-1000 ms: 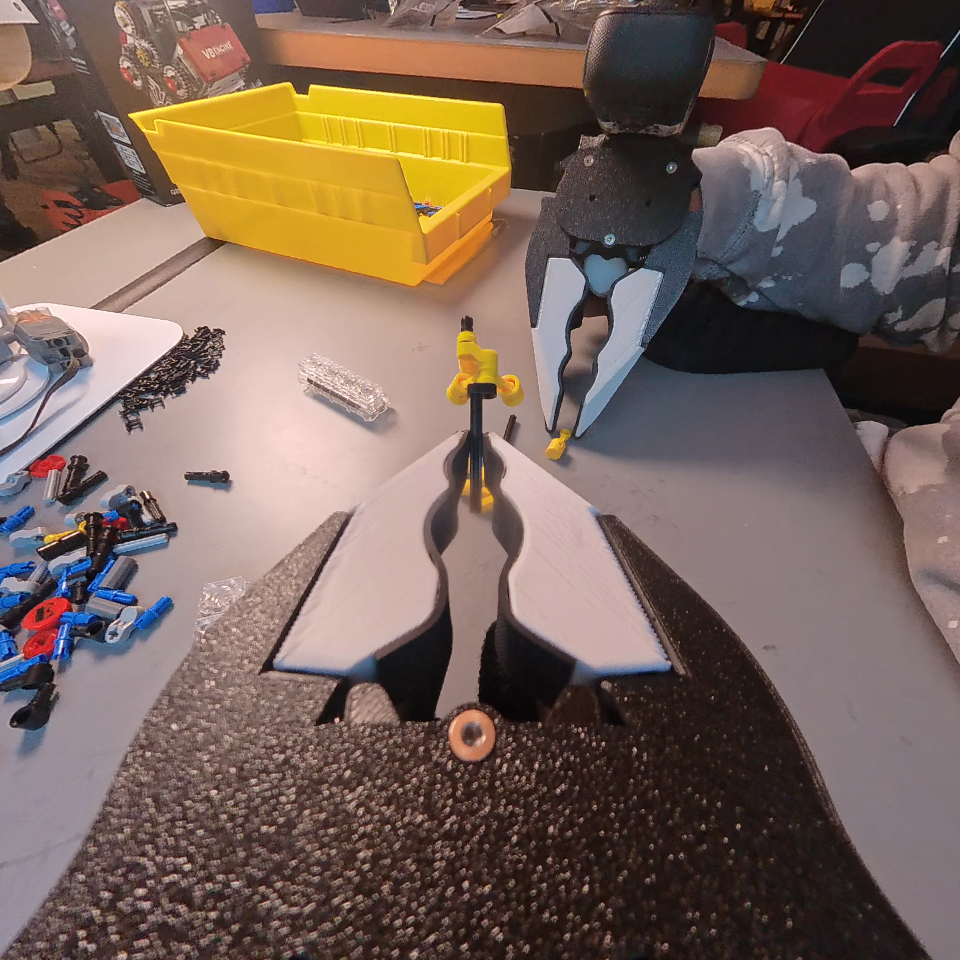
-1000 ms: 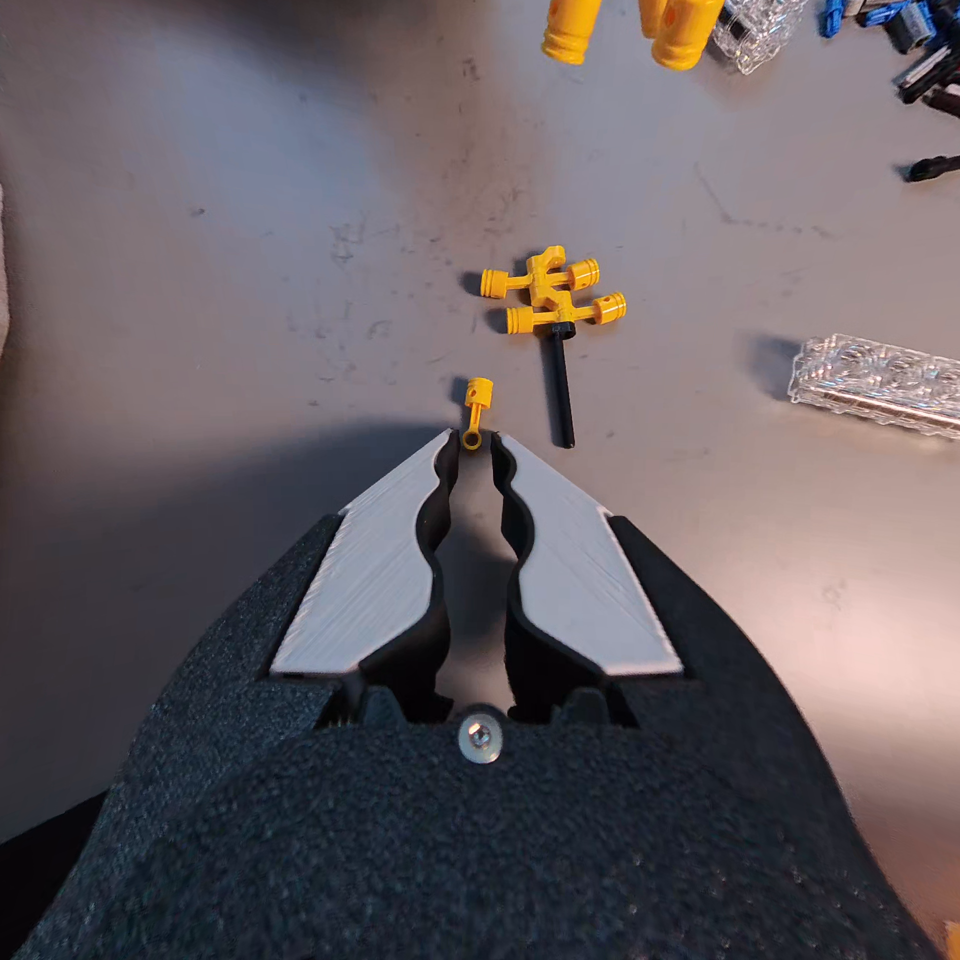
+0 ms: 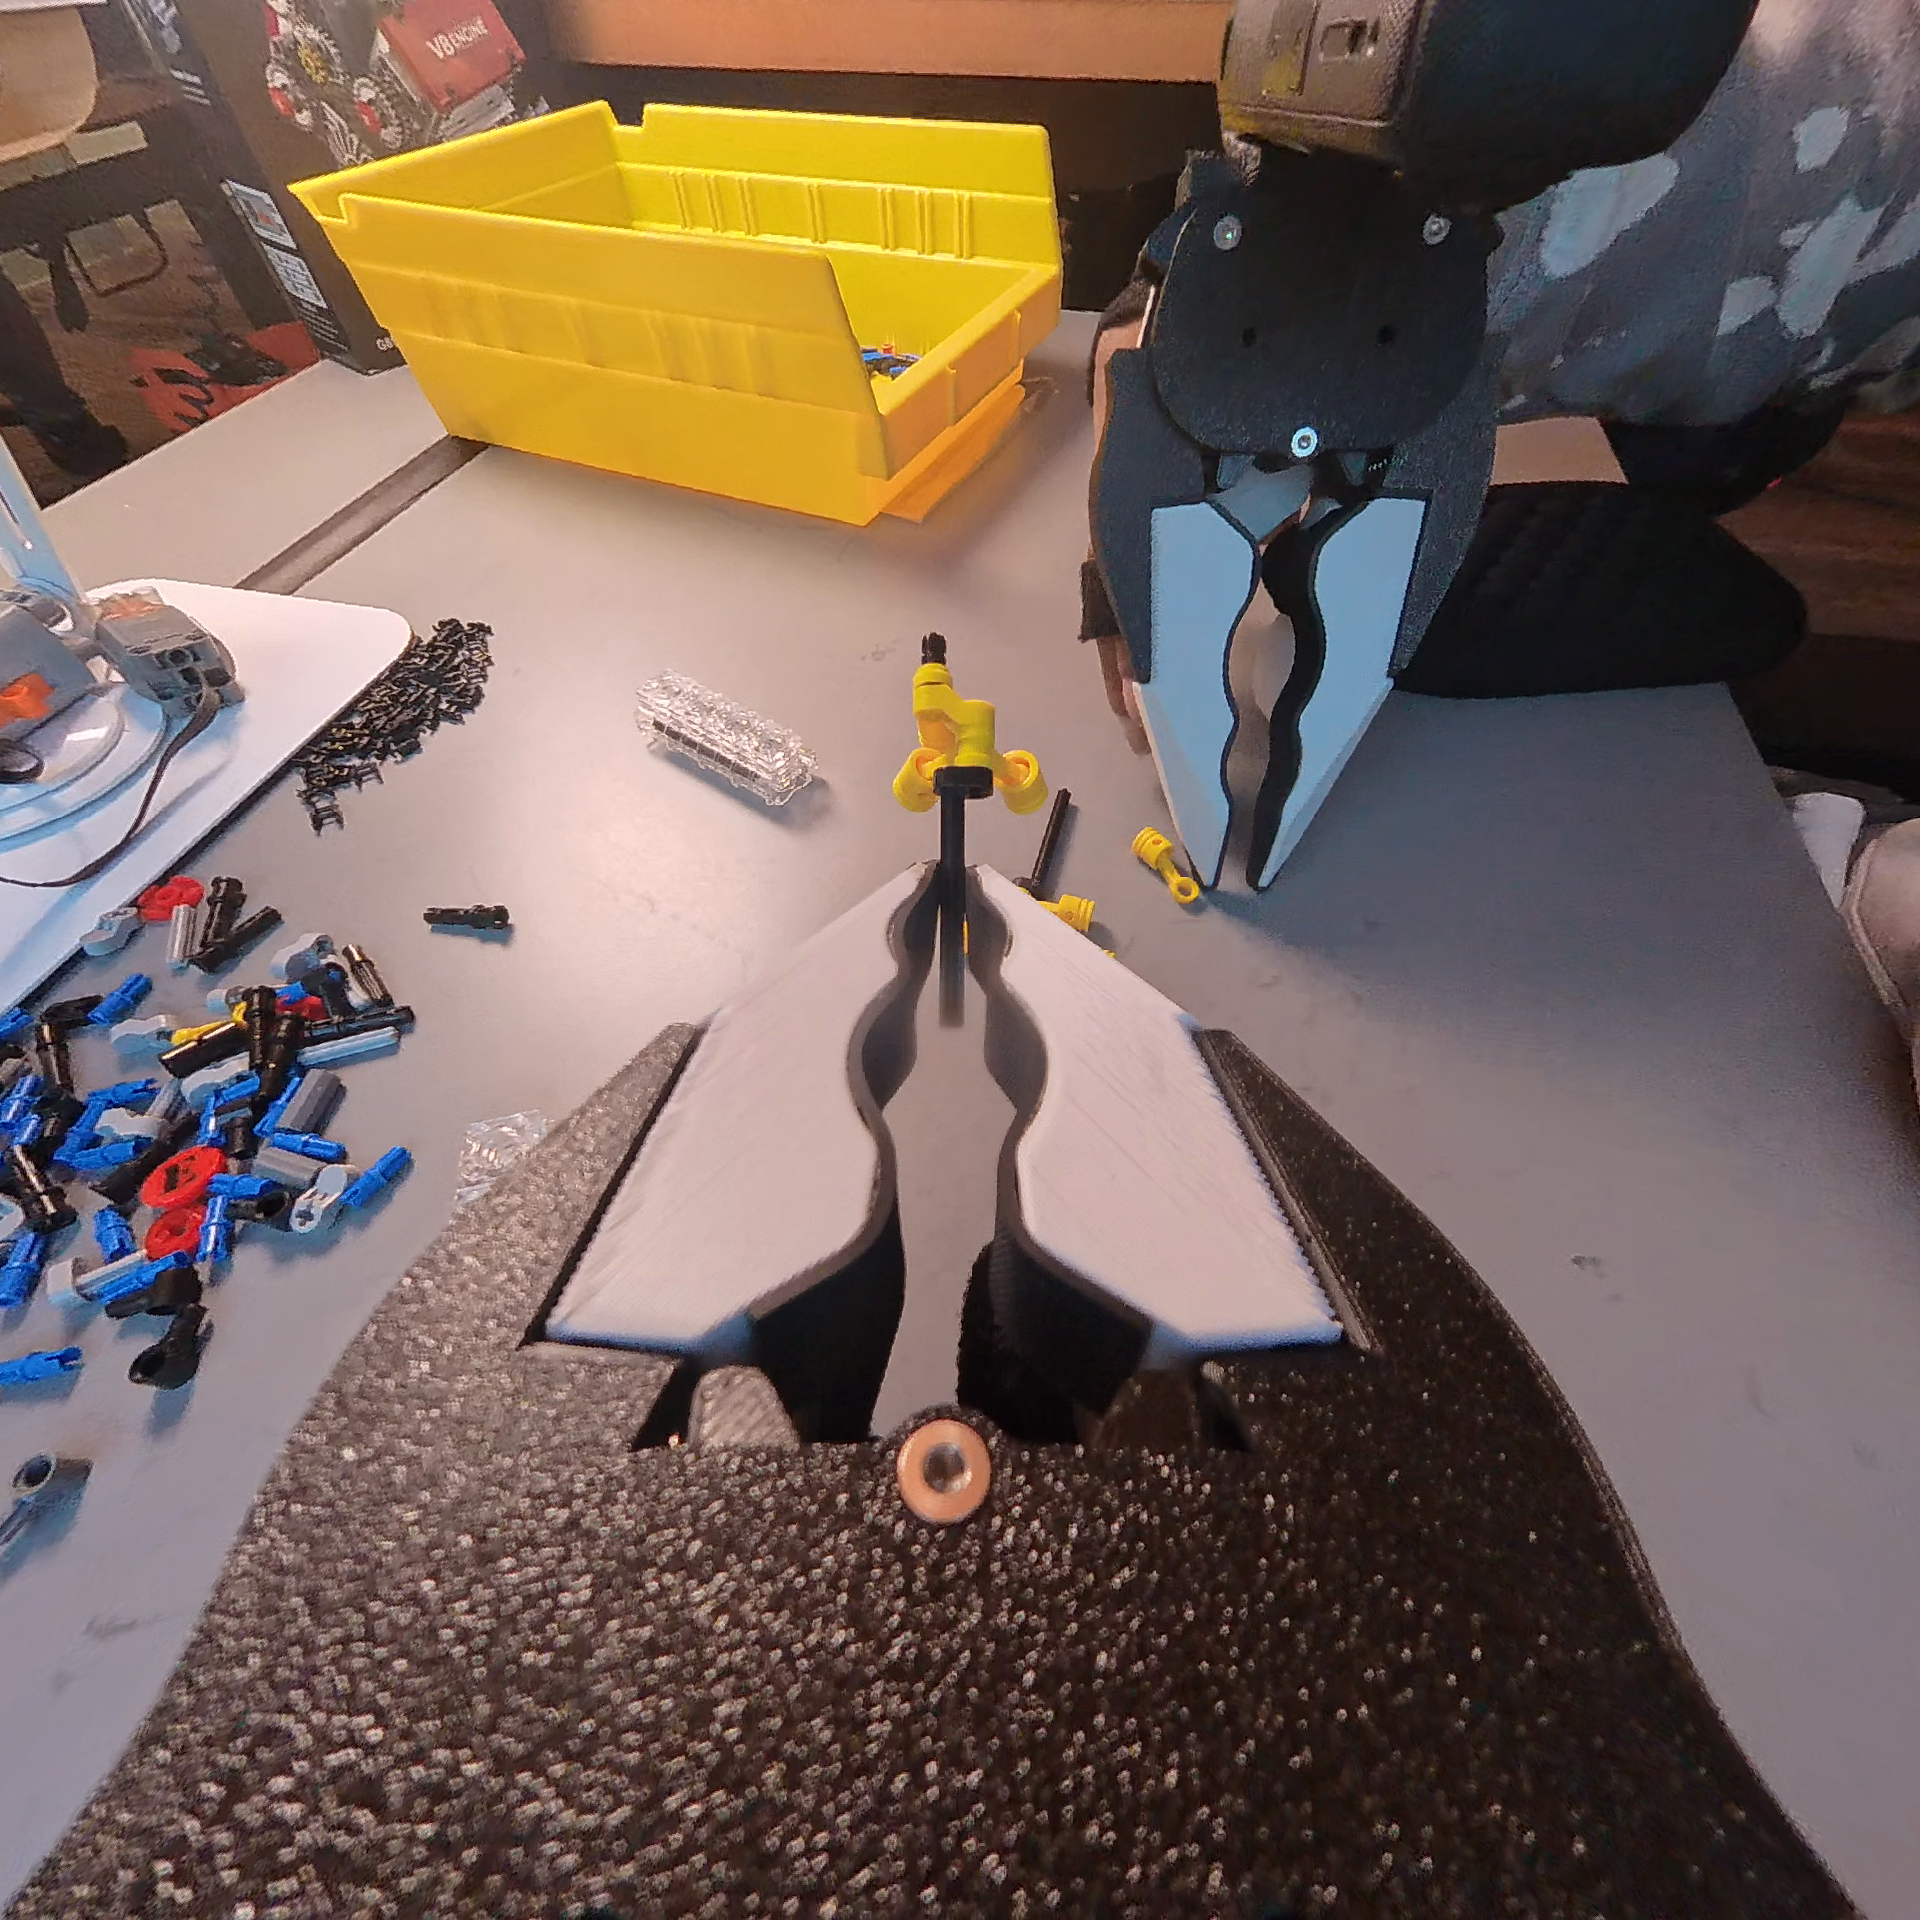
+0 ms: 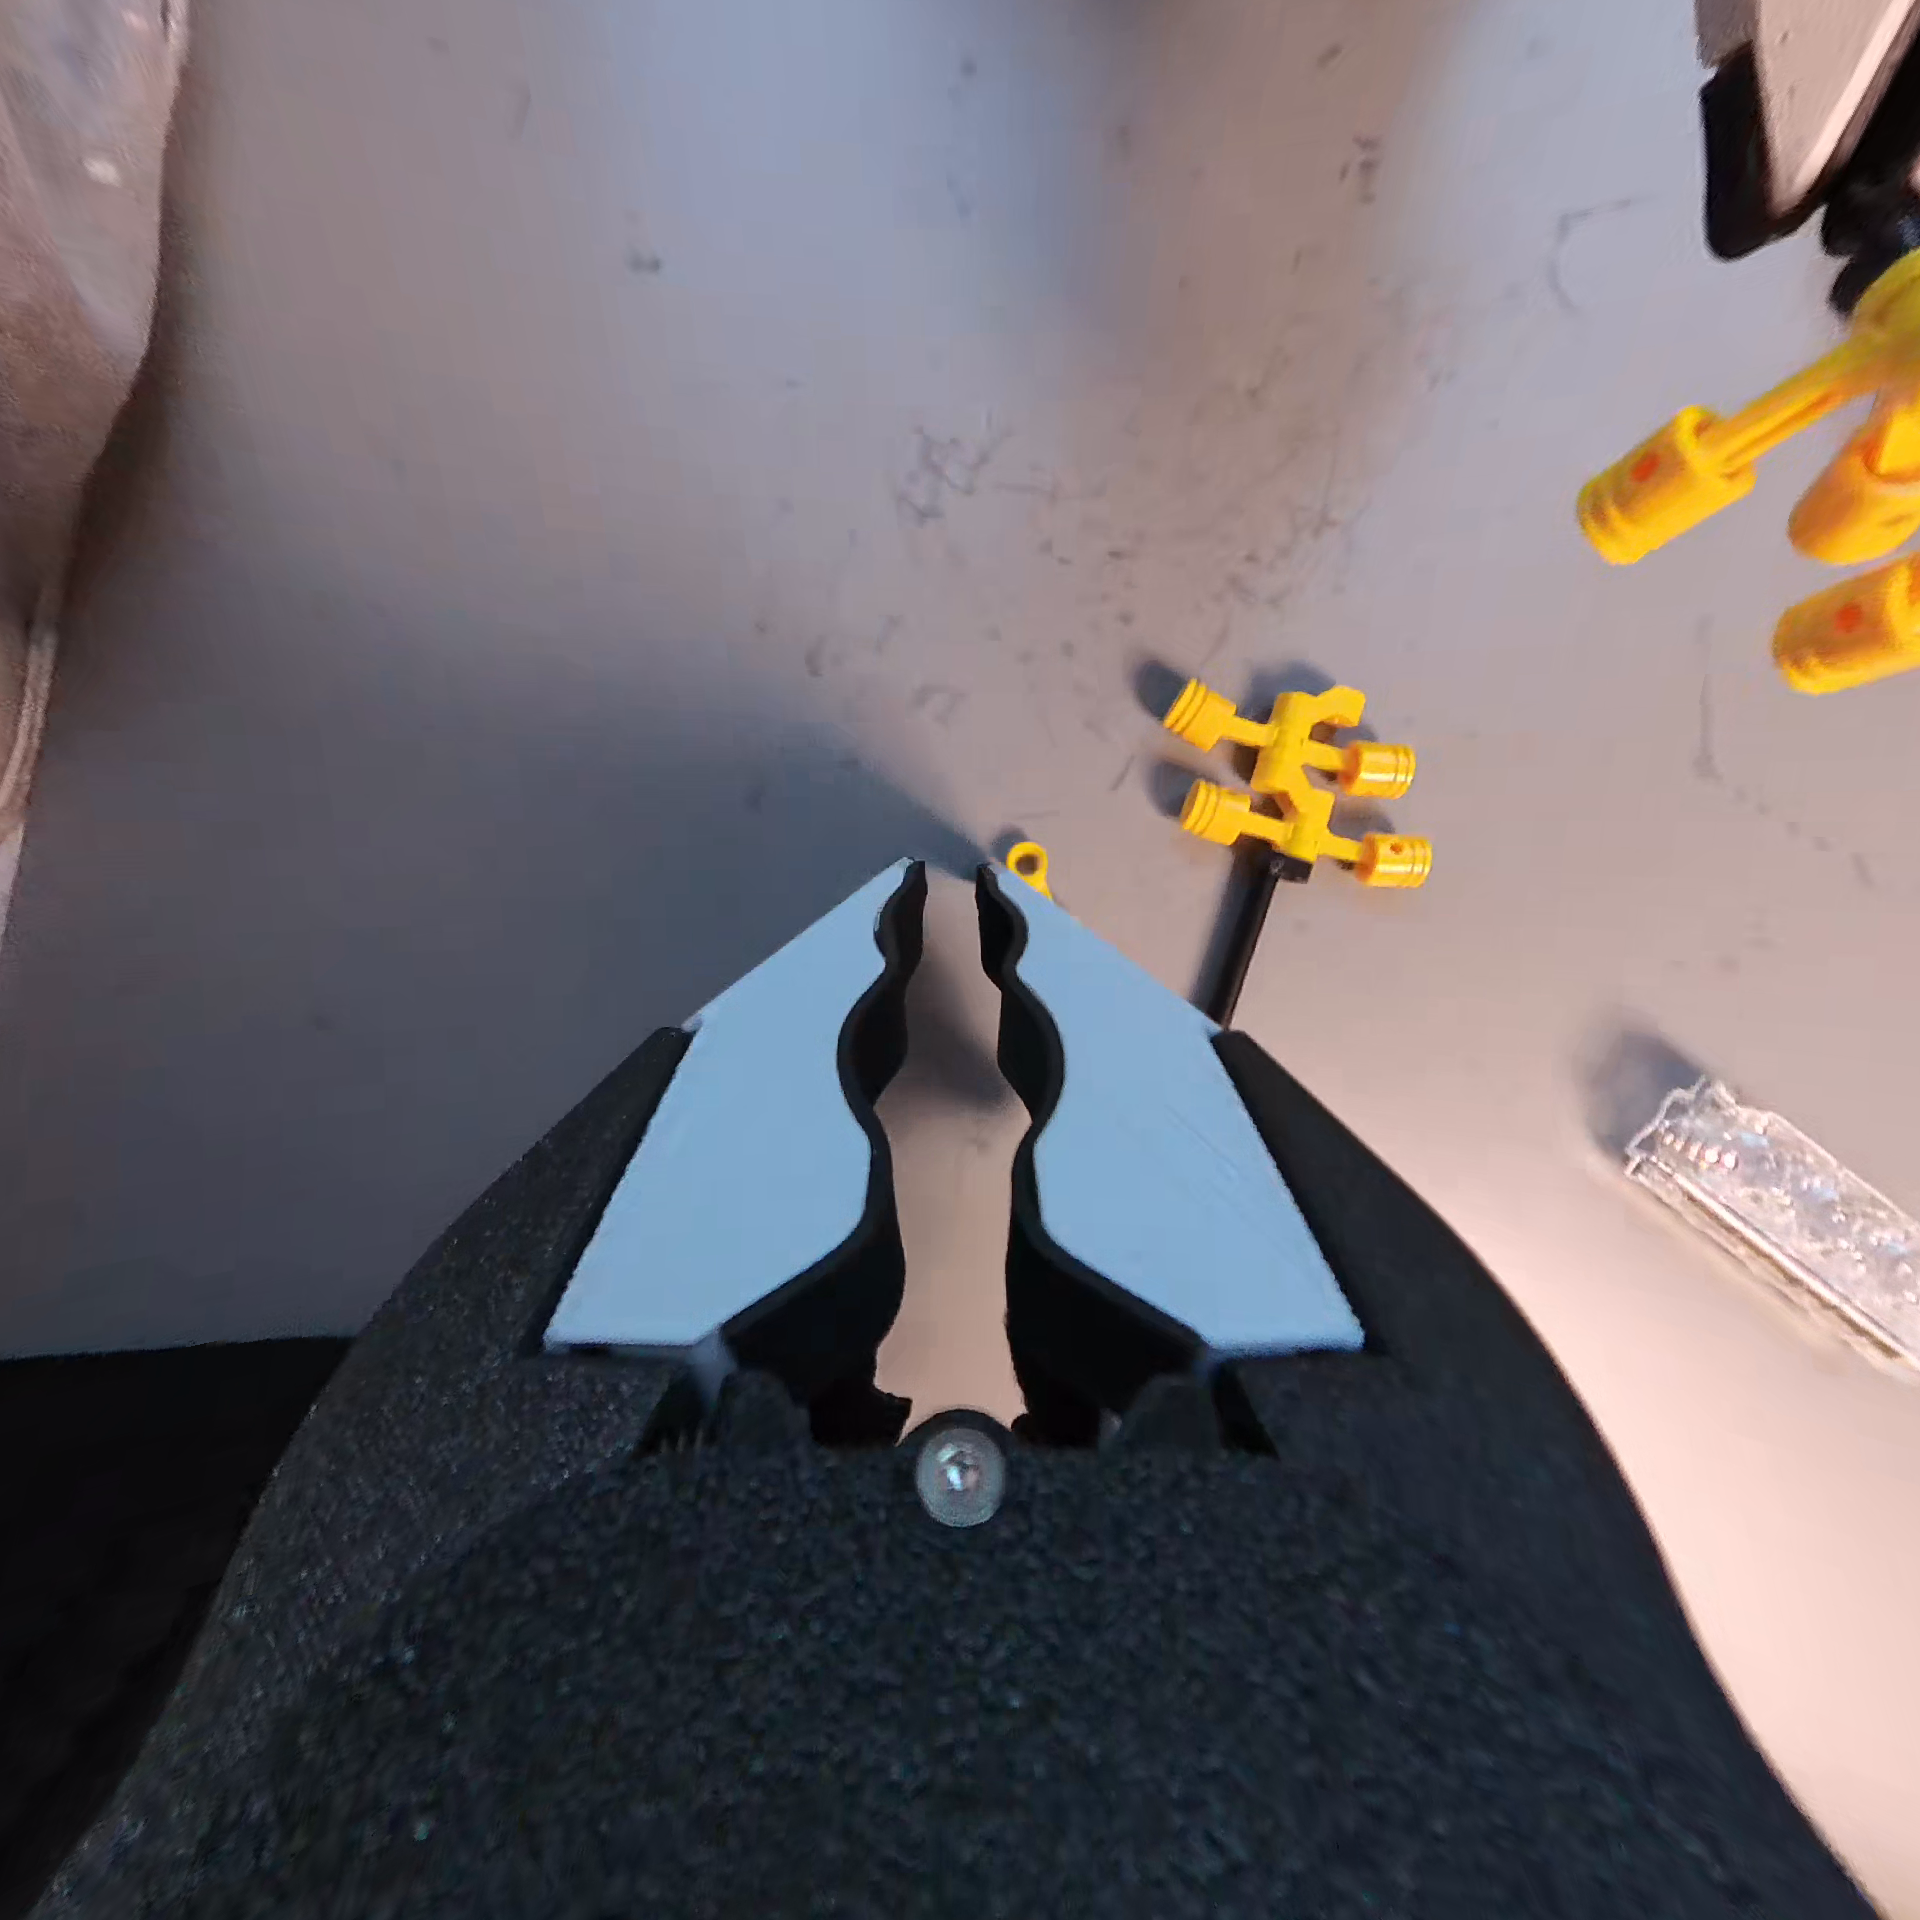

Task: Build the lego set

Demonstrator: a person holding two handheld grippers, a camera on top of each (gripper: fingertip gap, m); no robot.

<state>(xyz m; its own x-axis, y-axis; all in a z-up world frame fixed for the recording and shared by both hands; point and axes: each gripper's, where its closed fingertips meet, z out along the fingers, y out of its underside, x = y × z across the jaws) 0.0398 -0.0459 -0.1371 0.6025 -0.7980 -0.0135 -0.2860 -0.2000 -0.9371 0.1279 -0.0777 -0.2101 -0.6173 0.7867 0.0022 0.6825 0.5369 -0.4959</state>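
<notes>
My left gripper (image 3: 948,873) is shut on a black axle (image 3: 951,831) and holds it above the table; a yellow crank-and-piston assembly (image 3: 961,748) sits on the axle's far end. It also shows at the upper right of the right wrist view (image 4: 1766,499). My right gripper (image 4: 948,878) points down at the table, narrowly open and empty. A loose yellow piston (image 4: 1029,862) lies against its right fingertip, mostly hidden; the left wrist view shows it (image 3: 1162,857) beside the right gripper (image 3: 1236,883). A second yellow piston assembly on a black axle (image 4: 1299,790) lies on the table.
A yellow bin (image 3: 675,312) stands at the back. A clear plastic piece (image 3: 727,738) lies mid-table. Black pins (image 3: 405,686) and a pile of blue, black and red parts (image 3: 187,1091) lie at the left, by a white board (image 3: 260,644). A person's sleeve (image 3: 1714,260) is at the right. The gap from one gripper's tips to the other's is roughly 12 cm.
My right gripper has shifted left, so the loose piston now lies by its right fingertip instead of at the tips. The left gripper and its held assembly are now nearer the right gripper.
</notes>
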